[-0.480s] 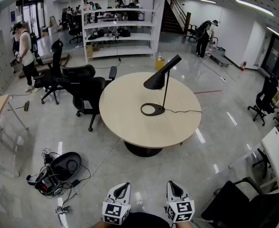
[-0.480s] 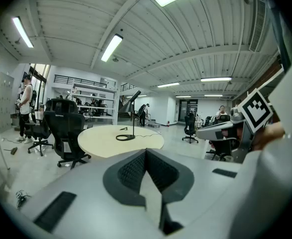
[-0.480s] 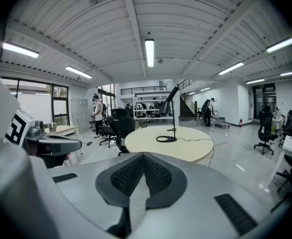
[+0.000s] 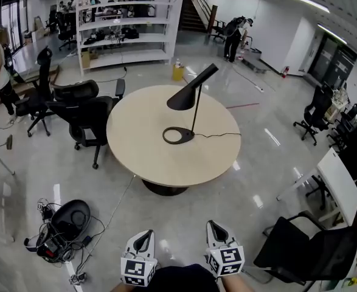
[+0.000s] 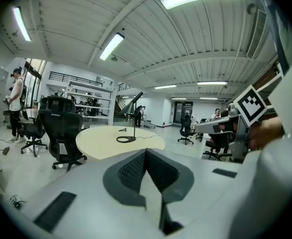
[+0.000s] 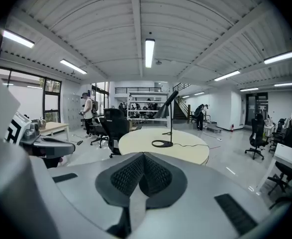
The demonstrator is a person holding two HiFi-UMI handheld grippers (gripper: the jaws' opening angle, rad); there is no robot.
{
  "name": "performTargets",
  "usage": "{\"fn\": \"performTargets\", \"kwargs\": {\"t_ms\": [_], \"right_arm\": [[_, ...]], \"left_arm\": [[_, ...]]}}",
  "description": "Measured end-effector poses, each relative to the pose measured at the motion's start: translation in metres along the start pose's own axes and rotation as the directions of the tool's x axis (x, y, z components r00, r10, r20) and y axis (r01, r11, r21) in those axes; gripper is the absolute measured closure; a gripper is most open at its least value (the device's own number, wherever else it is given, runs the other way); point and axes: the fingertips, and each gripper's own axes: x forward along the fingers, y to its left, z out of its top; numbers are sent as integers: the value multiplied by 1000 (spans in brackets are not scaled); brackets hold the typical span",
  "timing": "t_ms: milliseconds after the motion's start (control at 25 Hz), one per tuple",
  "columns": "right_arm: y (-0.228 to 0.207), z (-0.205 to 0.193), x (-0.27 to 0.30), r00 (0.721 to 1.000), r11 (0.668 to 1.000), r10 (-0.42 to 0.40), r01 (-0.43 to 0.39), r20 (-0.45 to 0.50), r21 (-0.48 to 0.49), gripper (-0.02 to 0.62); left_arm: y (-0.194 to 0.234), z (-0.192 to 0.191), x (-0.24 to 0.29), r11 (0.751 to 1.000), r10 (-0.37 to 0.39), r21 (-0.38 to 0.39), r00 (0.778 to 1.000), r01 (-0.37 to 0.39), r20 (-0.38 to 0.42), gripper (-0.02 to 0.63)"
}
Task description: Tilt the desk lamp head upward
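Observation:
The black desk lamp (image 4: 189,95) stands on a round beige table (image 4: 142,154), several steps ahead of me. Its cone head slopes down to the left, above a ring-shaped base (image 4: 178,135). A thin cable runs right from the base. My left gripper (image 4: 144,236) and right gripper (image 4: 213,227) hang low at the bottom of the head view, side by side and far from the table. In the left gripper view the left gripper (image 5: 146,152) is shut on nothing, with the lamp (image 5: 134,117) small beyond it. The right gripper (image 6: 143,156) is shut and empty too, with the lamp (image 6: 168,117) ahead.
Black office chairs (image 4: 84,111) stand at the table's left side. A heap of cables and a black case (image 4: 62,227) lies on the floor at lower left. Another black chair (image 4: 303,251) and a white desk (image 4: 337,184) are at right. White shelves (image 4: 126,23) and people are at the back.
The head view has swung, so table and lamp now sit further left in the picture. Both grippers stay low, side by side and shut.

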Motion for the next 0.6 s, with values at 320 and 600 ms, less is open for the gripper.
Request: {"fn": "performTargets", "kwargs": {"t_ms": [320,600], "right_arm": [[-7,-3,11,999,999,-32,32,-15,9,581],[-40,-6,55,1000,999,11,-11,-10,35,580]], "left_arm": [[4,4,28,999,-47,0,999,47,5,560],[9,5,71,1000,2,-4,999,-2,-33,560]]}}
